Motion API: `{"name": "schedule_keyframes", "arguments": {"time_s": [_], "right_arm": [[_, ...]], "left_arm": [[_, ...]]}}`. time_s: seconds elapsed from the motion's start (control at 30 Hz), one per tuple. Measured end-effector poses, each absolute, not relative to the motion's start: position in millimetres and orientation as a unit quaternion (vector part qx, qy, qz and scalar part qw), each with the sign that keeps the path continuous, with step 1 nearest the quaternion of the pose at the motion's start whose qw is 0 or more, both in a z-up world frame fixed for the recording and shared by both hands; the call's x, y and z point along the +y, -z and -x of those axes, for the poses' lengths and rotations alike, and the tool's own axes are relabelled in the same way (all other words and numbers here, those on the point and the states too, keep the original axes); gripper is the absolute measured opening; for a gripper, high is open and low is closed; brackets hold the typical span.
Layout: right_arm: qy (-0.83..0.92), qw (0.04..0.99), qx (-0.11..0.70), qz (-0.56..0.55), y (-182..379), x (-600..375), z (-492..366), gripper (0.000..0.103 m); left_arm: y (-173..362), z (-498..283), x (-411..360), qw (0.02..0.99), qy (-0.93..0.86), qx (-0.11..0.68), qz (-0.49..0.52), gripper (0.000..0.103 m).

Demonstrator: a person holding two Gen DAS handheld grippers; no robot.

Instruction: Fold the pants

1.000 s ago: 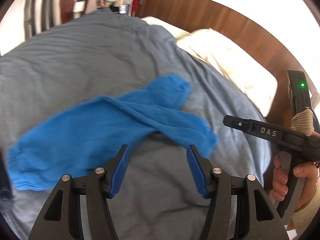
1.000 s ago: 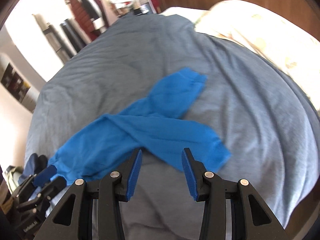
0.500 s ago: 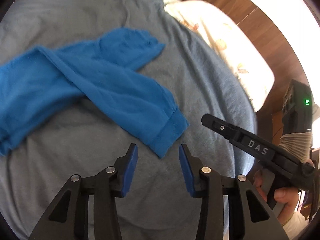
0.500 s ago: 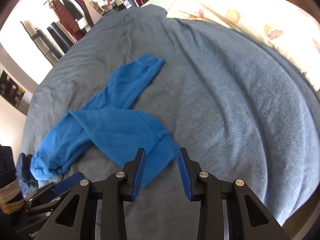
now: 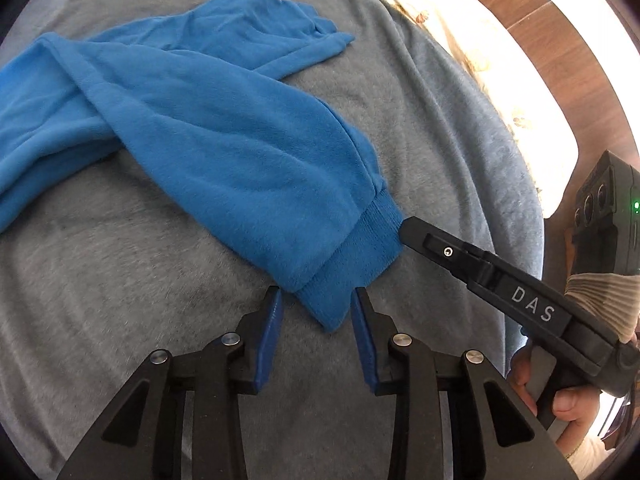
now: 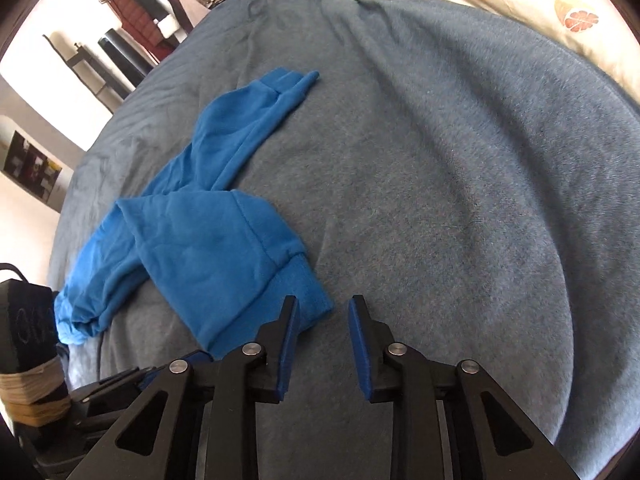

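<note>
While both claws close in on one cuff, the blue pants (image 5: 224, 148) lie crumpled and crossed on the grey bed cover (image 5: 120, 248), not yet folded.

Judging by the frames, the step in hand is the first grasp: the left claw (image 5: 316, 312) has its jaws narrowed and just been closing, the tip of the ribbed cuff (image 5: 352, 268) between its blue pads (image 5: 272, 336) but not yet visibly pinched. The right claw (image 6: 322, 316), also narrowed and closing, stands just beside the cuff's other corner, with only bed cover in its gap. Next, each claw likely needs to seat over its corner of the cuff and nip the fabric, then lift and draw this leg straight off the other leg (image 6: 256, 120) before any fold. A pillow (image 6: 520, 12) lies well apart at the bed's head.
</note>
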State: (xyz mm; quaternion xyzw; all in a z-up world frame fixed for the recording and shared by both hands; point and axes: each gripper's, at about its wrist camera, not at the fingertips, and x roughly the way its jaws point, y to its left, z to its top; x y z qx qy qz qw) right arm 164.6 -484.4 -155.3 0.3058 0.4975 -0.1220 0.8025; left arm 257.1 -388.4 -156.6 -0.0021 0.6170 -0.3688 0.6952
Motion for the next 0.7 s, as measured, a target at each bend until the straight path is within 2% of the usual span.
{"name": "schedule_keyframes", "arguments": {"time_s": [0.1, 0.2, 0.23, 0.4, 0.57, 0.7], "right_arm": [[0.116, 0.800, 0.495, -0.320, 162, -489, -167, 0.027], [0.110, 0.795, 0.493, -0.336, 171, -492, -172, 0.026], [0.106, 0.791, 0.494, -0.344, 173, -493, -172, 0.022], [0.096, 0.785, 0.491, -0.365, 180, -494, -174, 0.015], [0.080, 0.784, 0.477, -0.389, 163, -502, -166, 0.010], [0.071, 0.792, 0.454, -0.401, 127, -520, -167, 0.006]], "left_arm": [[162, -261, -393, 0.694, 0.369, 0.618, -0.004, 0.030], [162, -265, -393, 0.696, 0.364, 0.618, -0.006, 0.021], [161, -266, -391, 0.696, 0.365, 0.618, -0.004, 0.018], [151, -266, -391, 0.703, 0.359, 0.614, -0.011, 0.012], [108, -264, -396, 0.728, 0.339, 0.596, -0.009, 0.010], [66, -275, -402, 0.751, 0.335, 0.568, 0.012, 0.009]]}}
